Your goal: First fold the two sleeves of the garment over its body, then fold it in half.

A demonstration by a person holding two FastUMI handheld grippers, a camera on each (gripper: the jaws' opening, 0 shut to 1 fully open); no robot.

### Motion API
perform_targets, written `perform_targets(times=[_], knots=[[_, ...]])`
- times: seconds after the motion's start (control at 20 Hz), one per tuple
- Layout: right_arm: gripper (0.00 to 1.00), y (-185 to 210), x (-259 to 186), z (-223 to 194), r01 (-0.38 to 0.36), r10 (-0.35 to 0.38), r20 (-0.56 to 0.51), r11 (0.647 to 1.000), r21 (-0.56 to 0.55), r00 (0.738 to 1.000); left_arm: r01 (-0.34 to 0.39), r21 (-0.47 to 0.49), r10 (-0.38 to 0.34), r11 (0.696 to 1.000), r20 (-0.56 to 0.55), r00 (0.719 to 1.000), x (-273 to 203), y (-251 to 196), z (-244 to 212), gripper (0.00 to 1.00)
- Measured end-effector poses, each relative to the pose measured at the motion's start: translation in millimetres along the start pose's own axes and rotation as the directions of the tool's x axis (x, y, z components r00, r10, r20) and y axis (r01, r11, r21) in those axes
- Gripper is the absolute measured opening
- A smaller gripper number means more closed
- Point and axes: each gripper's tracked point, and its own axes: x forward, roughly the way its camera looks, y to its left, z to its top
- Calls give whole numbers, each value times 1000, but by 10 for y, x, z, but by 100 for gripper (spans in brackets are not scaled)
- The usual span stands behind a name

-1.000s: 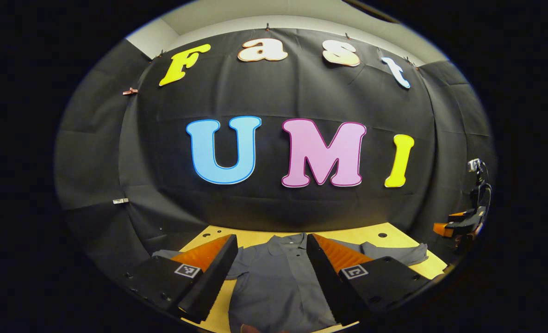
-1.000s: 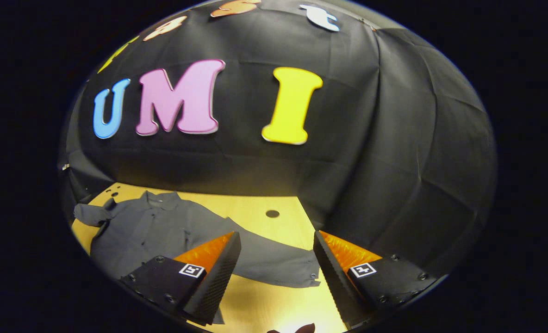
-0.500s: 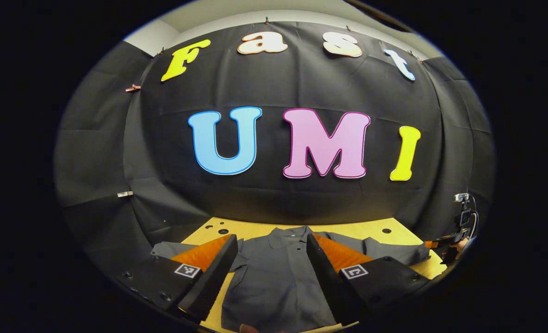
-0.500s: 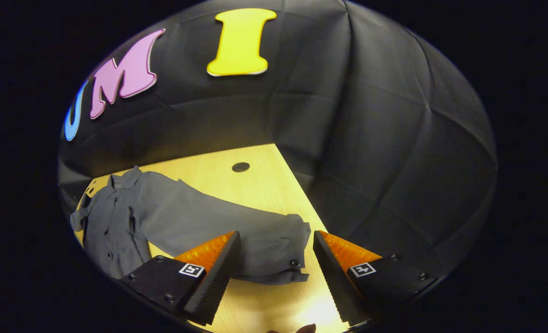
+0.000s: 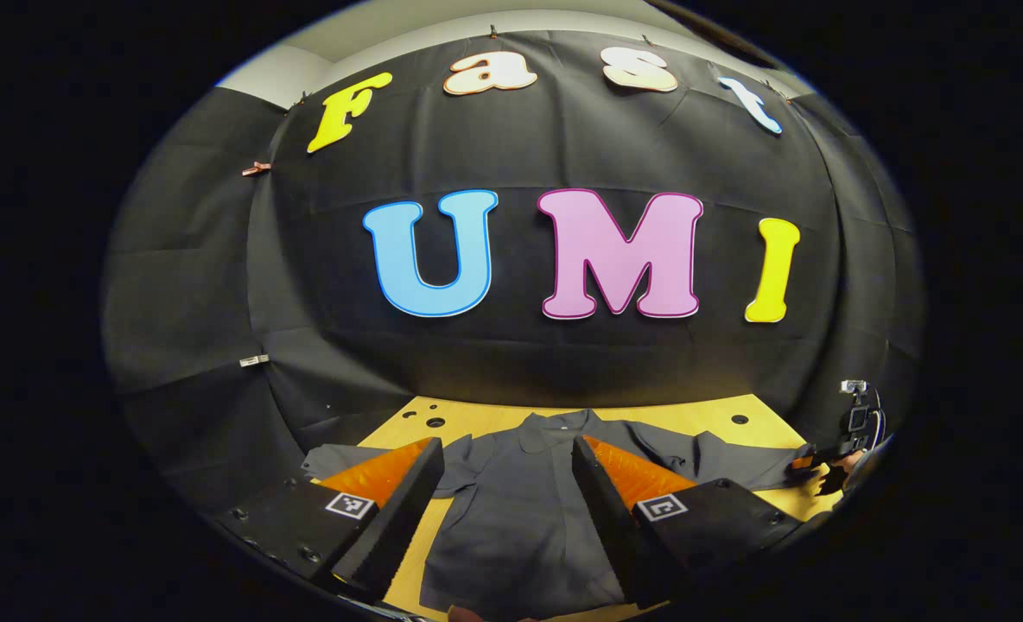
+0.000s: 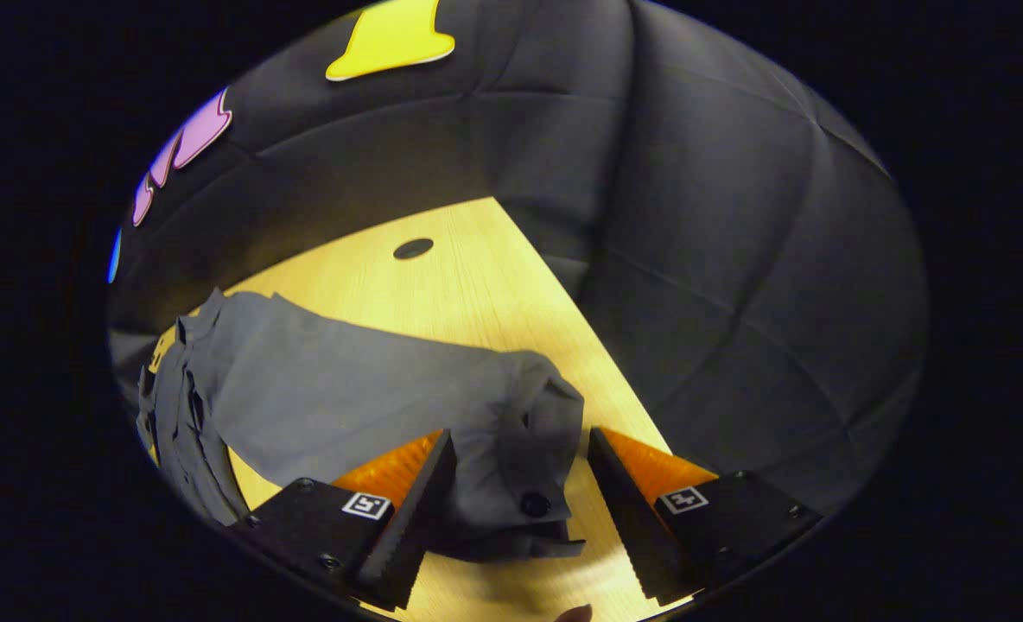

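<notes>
Clearly the grey shirt lay flat on the table, collar toward the wall, both sleeves spread outward. At the bottom of the right gripper view, the right hand-held gripper stood open, its jaws either side of the buttoned cuff without pressing it. In the left gripper view's lower centre, the left hand-held gripper hung open above the shirt's body. I judged the risk to be a shallow bite: closing on only the cuff's top layer would let the sleeve slip or bunch mid-fold.
</notes>
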Motion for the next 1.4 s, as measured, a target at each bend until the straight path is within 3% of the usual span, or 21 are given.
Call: perform_targets(times=[0.1, 0.25, 0.4, 0.65, 0.8, 1.0, 1.25, 1.4], knots=[[75, 84, -2, -37, -23, 22, -11, 999, -34, 1000, -22, 3, 22, 1000, 11, 1000, -35, 30, 24, 95], [9, 128, -83, -55, -20, 20, -23, 999, -30, 1000, -38, -9, 38, 999, 10, 999, -79, 103, -13, 94], [7, 255, -281, 98, -26, 26, 21, 1000, -1, 999, -45, -52, 46, 998, 6, 999, -69, 282, -54, 94], [7, 588, -1074, 609, -58, 61, 173, 998, -24, 983, -25, -74, 26, 997, 12, 1000, 67, 667, -129, 94], [6, 1139, -1760, 1038, -89, 107, 285, 993, -77, 953, 13, -96, -12, 995, 18, 1000, 229, 1029, -175, 94], [6, 2024, -2285, 1310, -153, 196, 352, 977, -148, 915, 31, -114, -28, 993, 26, 999, 404, 1476, -291, 95], [6, 3185, -2545, 1254, -254, 324, 344, 939, -233, 881, 8, -127, -6, 992, 13, 1000, 553, 2005, -468, 95], [6, 3982, -2576, 956, -323, 404, 284, 900, -292, 869, -12, -128, 13, 992, 10, 1000, 629, 2313, -548, 95]])
